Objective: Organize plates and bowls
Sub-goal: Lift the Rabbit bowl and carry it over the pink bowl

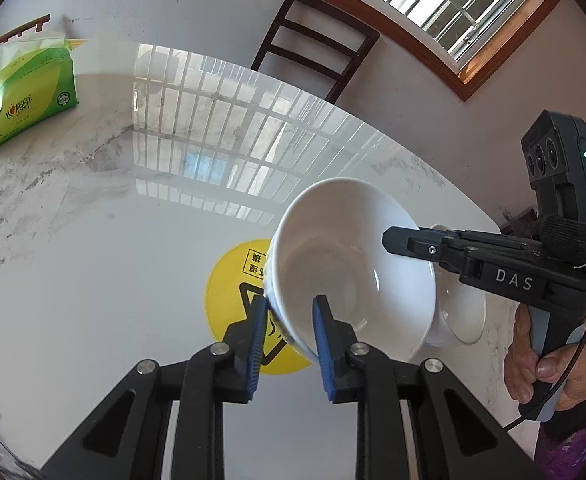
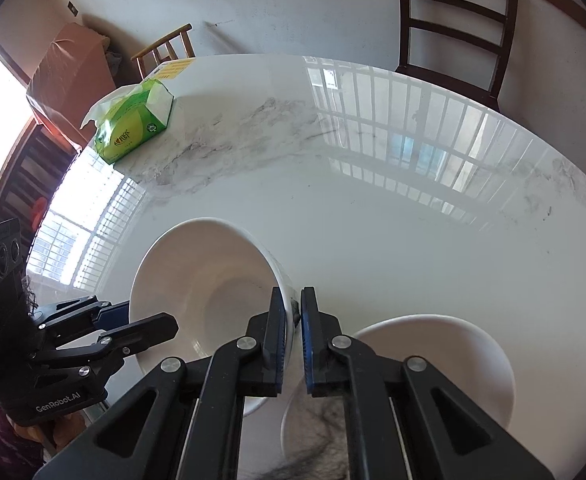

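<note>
Both grippers clamped on one tilted bowl point(image 1: 353, 272): left fingers point(image 1: 289, 320) on its near rim, right fingers point(image 2: 293, 312) on the far rim. Second bowl point(image 2: 433, 364) just right of the right fingers, on the bench point(image 2: 373, 220).

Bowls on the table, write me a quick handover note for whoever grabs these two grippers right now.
Left gripper: fingers on either side of the near rim of the tilted bowl, one inside, one outside; they look shut on it.
Right gripper: fingers shut on the opposite rim of that same bowl.
The bowl is tipped up on edge between both grippers, over the marble table by the yellow sticker.
Second bowl sits upright on the table just beside it, untouched.
Done: first bowl gripped.
Left: probably set it into the second bowl, then let go. No plates in view.
</note>
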The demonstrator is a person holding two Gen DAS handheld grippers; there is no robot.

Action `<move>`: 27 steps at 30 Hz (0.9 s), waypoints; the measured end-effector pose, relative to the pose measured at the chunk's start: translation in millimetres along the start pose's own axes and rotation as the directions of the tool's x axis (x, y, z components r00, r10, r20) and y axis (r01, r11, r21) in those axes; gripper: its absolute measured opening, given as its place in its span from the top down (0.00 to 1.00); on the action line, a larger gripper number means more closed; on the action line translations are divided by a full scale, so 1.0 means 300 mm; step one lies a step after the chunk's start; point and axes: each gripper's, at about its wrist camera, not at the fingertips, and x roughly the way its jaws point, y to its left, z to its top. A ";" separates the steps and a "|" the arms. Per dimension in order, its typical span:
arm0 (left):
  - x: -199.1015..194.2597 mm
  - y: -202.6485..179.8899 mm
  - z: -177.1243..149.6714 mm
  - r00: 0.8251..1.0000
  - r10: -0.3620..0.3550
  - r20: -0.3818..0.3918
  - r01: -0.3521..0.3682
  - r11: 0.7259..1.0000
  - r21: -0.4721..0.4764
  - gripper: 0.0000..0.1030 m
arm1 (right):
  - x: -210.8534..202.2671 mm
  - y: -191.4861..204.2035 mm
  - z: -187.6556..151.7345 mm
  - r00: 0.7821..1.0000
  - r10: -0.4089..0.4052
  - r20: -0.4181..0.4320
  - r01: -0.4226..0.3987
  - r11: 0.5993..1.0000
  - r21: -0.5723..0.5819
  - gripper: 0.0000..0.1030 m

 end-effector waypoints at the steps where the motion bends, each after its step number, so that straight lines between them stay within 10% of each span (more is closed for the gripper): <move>1: -0.009 -0.011 -0.002 1.000 -0.005 0.008 0.005 1.000 0.004 0.77 | -0.014 0.002 -0.006 1.000 -0.001 0.009 0.001 1.000 -0.003 0.92; 14: -0.230 -0.278 -0.086 0.996 -0.002 0.091 -0.010 0.992 0.128 0.77 | -0.322 -0.012 -0.150 0.988 0.027 0.154 -0.028 1.000 0.000 0.92; 27: -0.350 -0.633 -0.368 0.995 -0.078 0.070 0.057 0.963 0.263 0.78 | -0.673 -0.089 -0.541 0.957 -0.017 0.291 -0.008 0.996 0.086 0.91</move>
